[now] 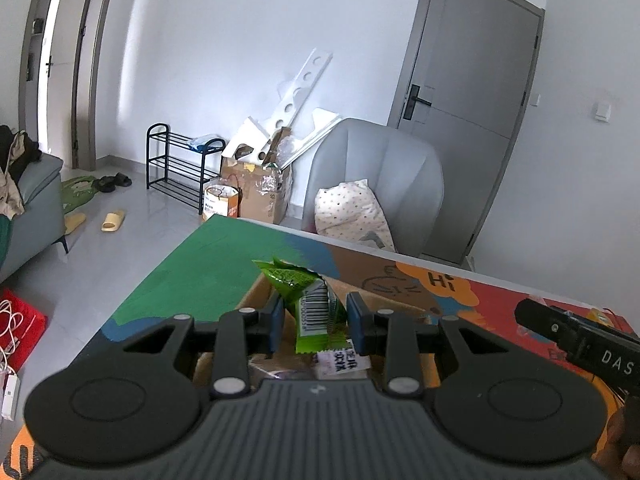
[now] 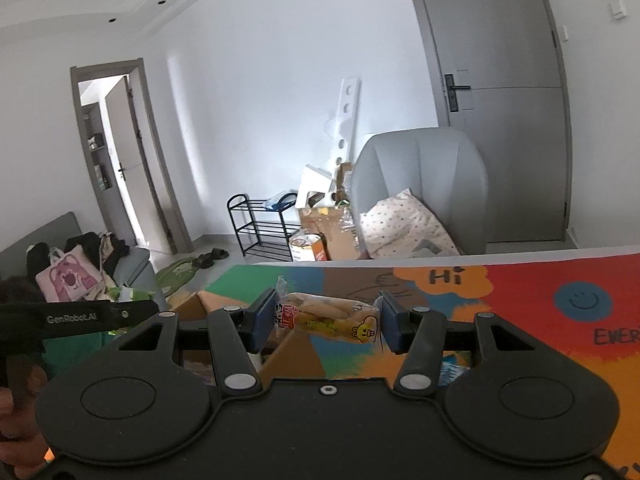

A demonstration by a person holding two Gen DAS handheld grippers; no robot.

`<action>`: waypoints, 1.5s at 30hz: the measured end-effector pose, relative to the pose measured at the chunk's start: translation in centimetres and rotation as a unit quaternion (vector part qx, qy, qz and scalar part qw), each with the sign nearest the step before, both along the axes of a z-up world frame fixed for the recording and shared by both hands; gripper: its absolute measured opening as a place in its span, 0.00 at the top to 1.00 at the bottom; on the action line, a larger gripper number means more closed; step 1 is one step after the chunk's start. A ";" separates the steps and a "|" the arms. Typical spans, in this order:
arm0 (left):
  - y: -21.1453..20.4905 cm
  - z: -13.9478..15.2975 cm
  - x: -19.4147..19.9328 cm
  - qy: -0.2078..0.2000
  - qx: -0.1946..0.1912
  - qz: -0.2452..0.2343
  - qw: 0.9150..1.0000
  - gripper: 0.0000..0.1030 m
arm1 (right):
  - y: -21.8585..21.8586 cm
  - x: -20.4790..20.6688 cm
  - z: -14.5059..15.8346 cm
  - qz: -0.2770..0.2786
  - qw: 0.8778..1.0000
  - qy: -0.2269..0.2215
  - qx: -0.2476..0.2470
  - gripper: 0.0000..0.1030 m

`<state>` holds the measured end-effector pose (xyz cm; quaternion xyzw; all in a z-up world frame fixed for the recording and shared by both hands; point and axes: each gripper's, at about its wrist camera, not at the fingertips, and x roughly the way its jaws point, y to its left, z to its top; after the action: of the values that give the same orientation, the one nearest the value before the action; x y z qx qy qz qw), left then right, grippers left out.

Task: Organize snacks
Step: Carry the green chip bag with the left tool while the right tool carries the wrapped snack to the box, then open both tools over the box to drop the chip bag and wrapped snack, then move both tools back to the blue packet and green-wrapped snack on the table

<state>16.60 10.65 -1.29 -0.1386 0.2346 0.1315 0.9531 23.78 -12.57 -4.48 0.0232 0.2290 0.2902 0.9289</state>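
- Left gripper (image 1: 314,322) clamped on a green snack packet (image 1: 316,312): blue pads pressing its sides, barcode face toward the camera, packet's long axis running up the frame, roughly upright between the pads, top crinkled end leaning to upper left.
- Right gripper (image 2: 328,320) closed on a wrapped bread roll (image 2: 332,318): held end to end, long axis lying crosswise, left to right across the middle of the frame, tilted slightly down toward the right pad.
- Open cardboard box (image 1: 256,300) directly below and behind the green packet in the left wrist view, centre of the frame, on the colourful mat (image 1: 192,272); a white-labelled item already inside (label unreadable).
- Same box at lower left of centre in the right wrist view, so off to the left of the bread roll and lower; roll hanging over the box's right edge and the mat rather than over the opening.
- Judged nearer to a drop: the left hand, packet already above the box mouth; only a lowering and release needed.
- For the right hand, probably a shift toward frame left first (crosswise roll may need turning to fit alongside the contents).
- Other gripper's black body visible at right edge of the left view, and at left edge of the right view: hands close side by side, some risk of bumping over the box.
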 end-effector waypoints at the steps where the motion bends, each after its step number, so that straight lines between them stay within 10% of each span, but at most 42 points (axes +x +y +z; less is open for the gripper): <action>1: 0.2 -0.1 0.0 0.000 -0.002 0.001 1.000 0.69 | 0.4 -0.1 0.0 0.003 1.000 -0.001 -0.001 0.50; 21: 4.3 -1.6 0.8 0.007 -0.035 0.012 0.999 0.53 | 6.5 1.2 -0.6 0.047 0.998 0.012 -0.026 0.50; 26: 5.0 -1.6 0.1 0.010 -0.041 0.020 0.999 0.51 | 6.8 1.1 -0.4 0.065 0.997 0.020 -0.020 0.34; 45: 1.3 -0.6 -0.2 0.003 -0.025 -0.009 1.000 0.15 | 0.7 0.6 -0.7 -0.006 0.999 0.043 -0.005 0.28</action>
<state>16.45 12.00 -1.85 -0.1593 0.2422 0.1173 0.9498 24.40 -11.85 -5.21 0.0327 0.2698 0.2822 0.9200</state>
